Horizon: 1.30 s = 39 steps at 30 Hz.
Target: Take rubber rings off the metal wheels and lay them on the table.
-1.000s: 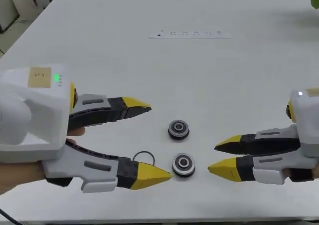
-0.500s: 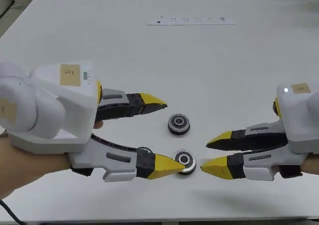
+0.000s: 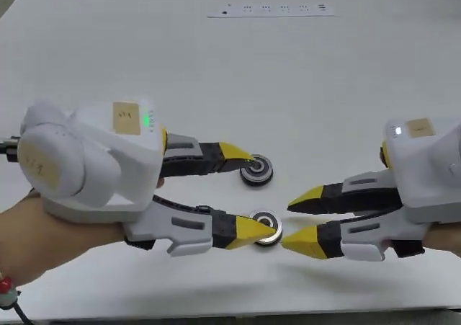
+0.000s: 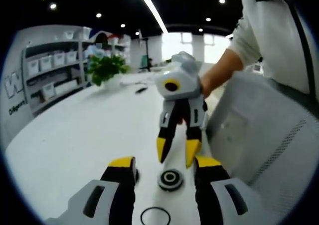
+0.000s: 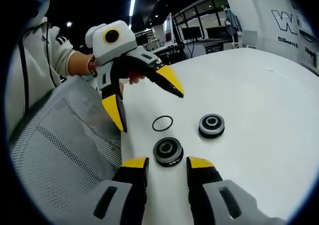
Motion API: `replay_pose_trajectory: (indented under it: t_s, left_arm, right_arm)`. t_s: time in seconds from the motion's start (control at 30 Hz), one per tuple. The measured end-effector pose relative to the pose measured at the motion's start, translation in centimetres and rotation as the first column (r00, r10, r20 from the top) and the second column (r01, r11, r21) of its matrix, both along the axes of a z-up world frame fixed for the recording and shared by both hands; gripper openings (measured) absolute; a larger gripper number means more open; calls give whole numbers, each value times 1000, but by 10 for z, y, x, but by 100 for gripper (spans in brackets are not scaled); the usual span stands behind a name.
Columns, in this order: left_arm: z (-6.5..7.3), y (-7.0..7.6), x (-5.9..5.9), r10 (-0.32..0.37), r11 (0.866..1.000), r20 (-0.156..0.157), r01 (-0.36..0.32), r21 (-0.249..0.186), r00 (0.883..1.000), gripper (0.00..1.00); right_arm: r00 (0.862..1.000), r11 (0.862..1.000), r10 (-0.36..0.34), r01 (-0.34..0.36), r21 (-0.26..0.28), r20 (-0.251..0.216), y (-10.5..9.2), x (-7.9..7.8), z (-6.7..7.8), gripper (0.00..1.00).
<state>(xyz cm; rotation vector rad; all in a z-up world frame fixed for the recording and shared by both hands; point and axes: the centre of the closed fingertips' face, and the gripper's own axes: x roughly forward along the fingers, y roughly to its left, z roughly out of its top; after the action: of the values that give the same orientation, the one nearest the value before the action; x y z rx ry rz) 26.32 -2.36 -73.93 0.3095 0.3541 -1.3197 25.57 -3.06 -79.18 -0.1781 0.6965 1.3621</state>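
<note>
- The white table point(image 3: 324, 87) is the biggest thing. The near wheel point(image 3: 266, 226) lies flat on it.
- The left gripper point(image 3: 252, 192) is on the left side of the near wheel. Its 2 yellow-tipped jaws are spread wide and hold nothing. In the head view, 1 tip is right at the near wheel's left edge. I cannot tell if it touches.
- The right gripper point(image 3: 288, 224) is just to the right of the near wheel. Its 2 jaws are a little apart, with nothing between them. Both tips point at the near wheel.
- The near wheel is round, with a shiny metal middle and a dark outside.
- The far wheel point(image 3: 256, 170) looks the same. It lies just behind the near wheel, and the 2 do not touch. The left gripper's other tip is beside it.
- 1 thin black rubber ring point(image 5: 162, 123) lies flat and loose on the table, just left of the near wheel and not touching it.
</note>
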Motion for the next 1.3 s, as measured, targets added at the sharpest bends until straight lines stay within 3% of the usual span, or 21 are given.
replay_pose_trajectory:
  t_s: [0.3, 0.53, 0.63, 0.7, 0.83, 1.0, 1.1, 1.17, 1.3]
  left_arm:
    - [-18, -9, -3, -33, 999, 4, 33, 19, 999, 38]
    - [-28, -11, -1, -6, 1000, -15, 6, 20, 1000, 30]
    - [-32, -10, -2, -4, 1000, -8, 4, 31, 1000, 25]
    - [-35, -10, -2, 6, 1000, -26, -5, 30, 1000, 25]
    - [-39, -11, -3, 4, 999, -25, -3, 38, 1000, 24]
    - [-49, -10, -4, 0, 996, -25, 2, 86, 1000, 23]
    - [-48, -10, -6, -3, 997, -42, 6, 78, 999, 21]
    - [-50, -9, -8, -15, 996, -29, 17, 86, 999, 19]
    - [-51, -8, -8, -4, 997, -46, 8, 78, 999, 18]
  right_arm:
    - [999, 1000, 29, -29, -12, 28, 4, 1, -7, 27]
    - [998, 999, 46, -45, -24, 49, 7, 2, -13, 26]
    - [998, 999, 43, -42, -26, 55, 7, 3, -15, 25]
    - [997, 999, 44, -42, -23, 60, 7, 3, -15, 25]
    - [997, 999, 46, -44, -24, 66, 8, 4, -15, 24]
    - [996, 998, 50, -49, -27, 69, 9, 3, -17, 23]
    - [996, 998, 53, -51, -28, 76, 8, 2, -16, 22]
    - [996, 998, 51, -49, -30, 80, 7, 3, -17, 21]
    - [996, 998, 46, -43, -39, 80, 4, 3, -19, 19]
